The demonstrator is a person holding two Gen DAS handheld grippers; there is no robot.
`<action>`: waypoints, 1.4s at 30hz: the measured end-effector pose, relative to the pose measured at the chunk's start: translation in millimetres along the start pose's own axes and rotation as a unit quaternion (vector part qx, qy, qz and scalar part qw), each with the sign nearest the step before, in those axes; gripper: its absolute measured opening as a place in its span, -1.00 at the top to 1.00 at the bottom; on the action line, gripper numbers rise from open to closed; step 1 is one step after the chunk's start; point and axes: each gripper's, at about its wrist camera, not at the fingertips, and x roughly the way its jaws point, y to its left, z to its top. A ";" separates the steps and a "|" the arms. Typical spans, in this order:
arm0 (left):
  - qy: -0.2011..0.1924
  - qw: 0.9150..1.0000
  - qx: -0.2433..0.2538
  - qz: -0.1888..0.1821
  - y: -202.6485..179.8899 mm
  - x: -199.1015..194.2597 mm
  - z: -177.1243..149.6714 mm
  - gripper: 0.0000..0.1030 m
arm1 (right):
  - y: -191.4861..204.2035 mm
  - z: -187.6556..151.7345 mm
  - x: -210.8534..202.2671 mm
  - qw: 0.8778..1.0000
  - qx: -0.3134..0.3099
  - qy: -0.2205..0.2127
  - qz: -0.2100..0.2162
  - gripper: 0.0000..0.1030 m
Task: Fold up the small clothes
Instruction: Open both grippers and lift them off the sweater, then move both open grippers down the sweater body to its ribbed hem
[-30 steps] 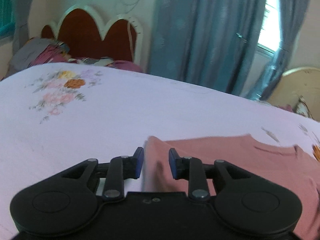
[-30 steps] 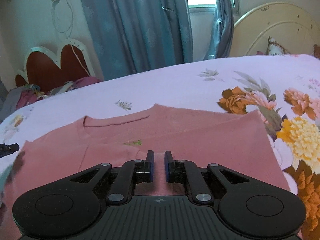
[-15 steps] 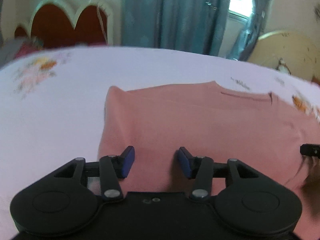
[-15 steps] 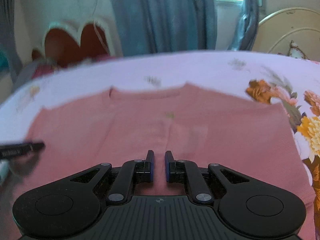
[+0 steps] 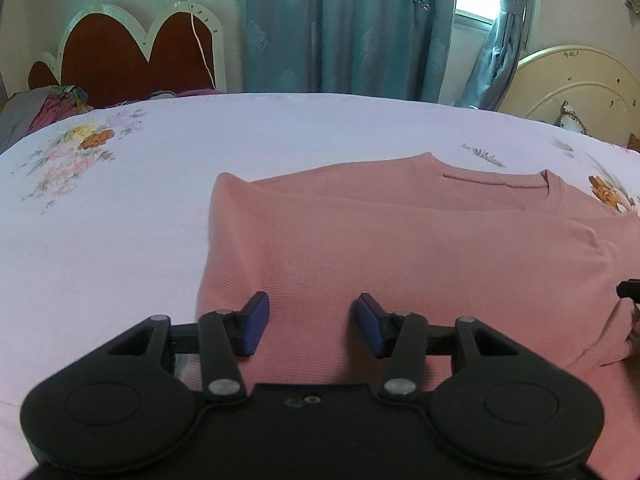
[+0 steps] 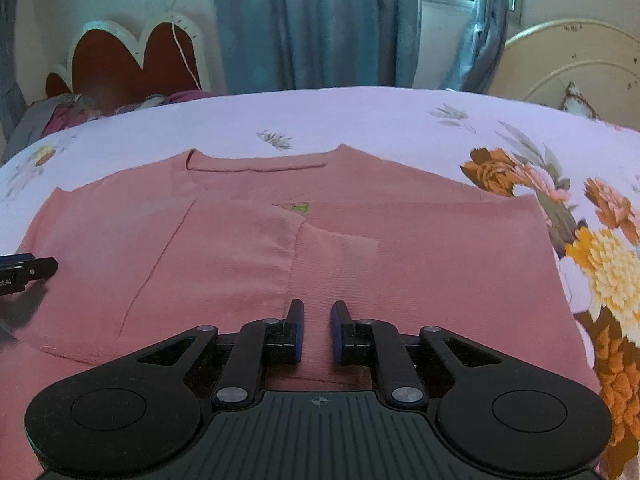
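a: nearest first. left gripper [image 5: 314,312] released, pads well apart, hanging over the near left part of the shirt [image 5: 400,248]. nothing pinched.

b: and the right gripper [image 6: 316,320]?

a: almost clenched, only a slit between the pads, empty. poised over the near middle of the shirt.

b: where's the shirt lying?

a: flat on the bed [image 5: 120,260], collar [image 6: 256,166] on the far side. sleeve [image 6: 240,248] already turned in across the body, ending just below a small green tag [image 6: 300,208]. beyond that, bare floral sheet, then headboard [image 5: 132,52] and curtain [image 5: 340,28].

b: so probably the near-edge-to-collar fold next?

a: looks that way, judging by both grippers sitting at the near edge.

b: how to do that well?

a: widen the right gripper first, since no cloth can get through that slit. then bite the near edge at two spots well apart, one toward each side. take every layer, the tucked sleeve included.

b: and the carry?

a: lift just clear of the bed. move both ends level and at the same pace toward the collar. lay the edge down square to the collar line, then let go only once flat.

b: what could go wrong?

a: grabbing the top layer alone and dragging the sleeve out of place. also uneven hands, giving a skewed fold.
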 end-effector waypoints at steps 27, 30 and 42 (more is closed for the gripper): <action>0.020 0.999 -0.029 0.012 -31.6 -81.2 -45.1 0.00 | -39.3 -39.2 -69.7 0.998 -0.036 -0.005 0.055 -0.22; 0.022 0.999 -0.036 0.010 -34.1 -96.5 -54.4 -0.04 | -37.8 -49.1 -83.1 0.997 -0.044 -0.005 0.068 -0.23; 0.035 0.999 -0.024 -0.016 -35.6 -144.1 -97.6 -0.17 | -22.3 -102.6 -145.5 0.998 -0.026 -0.007 0.053 -0.23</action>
